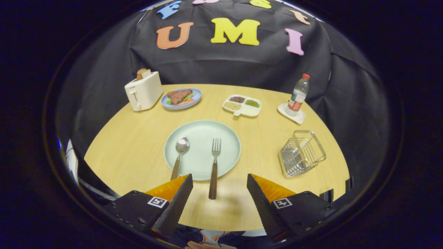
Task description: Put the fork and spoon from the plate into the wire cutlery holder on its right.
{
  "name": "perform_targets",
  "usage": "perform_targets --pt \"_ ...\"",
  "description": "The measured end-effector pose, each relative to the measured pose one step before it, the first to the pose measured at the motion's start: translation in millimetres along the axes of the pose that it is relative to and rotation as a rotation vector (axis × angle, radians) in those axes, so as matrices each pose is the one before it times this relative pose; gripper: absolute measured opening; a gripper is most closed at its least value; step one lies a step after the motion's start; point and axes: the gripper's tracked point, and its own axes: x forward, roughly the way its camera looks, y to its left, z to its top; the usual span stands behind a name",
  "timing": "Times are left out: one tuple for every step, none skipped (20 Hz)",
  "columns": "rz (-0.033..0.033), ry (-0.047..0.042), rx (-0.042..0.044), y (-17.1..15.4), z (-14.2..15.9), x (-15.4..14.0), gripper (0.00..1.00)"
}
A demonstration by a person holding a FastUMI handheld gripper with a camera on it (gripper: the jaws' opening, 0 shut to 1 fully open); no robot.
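Hand-held gripper (219,180) wide open and empty just short of the plate (202,133), fork (214,166) handle end between its fingers, spoon (179,152) handle tip hidden behind one finger, wire holder (301,153) right of the plate on the bench (138,138).

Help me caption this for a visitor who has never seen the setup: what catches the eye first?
A round pale green plate sits mid-table, with a wooden-handled metal spoon and a wooden-handled metal fork lying on it, handles over its near rim. The hand-held gripper is open, the fork's handle between its fingers. To the plate's right stands an empty wire cutlery holder.
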Motion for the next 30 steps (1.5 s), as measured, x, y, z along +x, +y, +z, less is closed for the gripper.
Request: perform_targets --pt "0.00517 0.03597 0.00604 1.42 -6.60 4.30 0.94" --pt "0.00772 0.02965 0.00101 1.79 -4.90 3.90 0.94" --pt "0.00986 0.02932 -0.00242 1.25 -3.61 5.44 0.94" --pt "0.01294 0.02534 -0.00232 2.62 -2.67 3.86 0.94" --pt "-0.00377 0.02939 0.00117 -0.94 -1.75 7.10 0.91" --pt "-0.00377 0.03453 0.00501 -1.34 -2.72 4.35 0.88" --pt "-0.00111 0.04467 0.00478 0.29 -2.65 7.33 0.84" --pt "-0.00452 0.03638 0.00219 0.37 -2.08 5.53 0.83" --pt "-0.00056 0.02261 0.00775 -0.22 2.11 3.71 0.83" --pt "-0.00376 0.01801 0.01014 0.88 -1.11 2.97 0.78" --pt "-0.00637 0.01514 0.00710 -0.09 1.77 4.24 0.73" --pt "-0.01413 0.01523 0.01293 -1.77 0.64 1.60 0.70" --pt "-0.00506 0.00749 0.01302 0.14 1.76 2.64 0.69" --pt "-0.00471 0.00944 0.01128 0.43 1.52 3.21 0.58" --pt "-0.00316 0.00932 0.00430 -1.29 -0.89 3.53 0.48" --pt "-0.01003 0.02448 0.01001 -2.17 -1.37 3.37 0.44" --pt "0.00143 0.02753 0.01295 0.65 -2.25 1.73 0.41" --pt "0.01480 0.02822 0.02171 2.30 -2.99 2.60 0.41" --pt "0.02231 0.02146 0.02498 4.47 -1.96 -0.38 0.30" --pt "0.01532 0.01497 0.00893 1.60 -1.36 2.62 0.19" --pt "0.00568 -0.01243 -0.01243 -1.58 6.30 0.58 0.19" --pt "0.00310 -0.01922 -0.00795 0.00 0.59 -3.12 0.12" --pt "0.00529 -0.02464 -0.01333 0.26 4.29 -2.79 0.12" --pt "0.00229 -0.01226 -0.01026 -0.55 0.86 -3.21 0.12" --pt "0.00261 -0.01354 -0.00746 -1.25 1.86 -4.61 0.12" --pt "0.00478 -0.00137 0.00425 -0.69 -1.88 -3.28 0.09" --pt "0.00752 -0.00521 -0.00198 0.41 0.49 -3.10 0.05" --pt "0.00313 -0.00685 -0.00498 -0.82 -0.04 -3.04 0.05" --pt "-0.00399 -0.00789 -0.00066 -2.05 0.63 -3.38 0.05" --pt "-0.00280 -0.00801 -0.00614 -1.76 -0.76 -4.19 0.05"
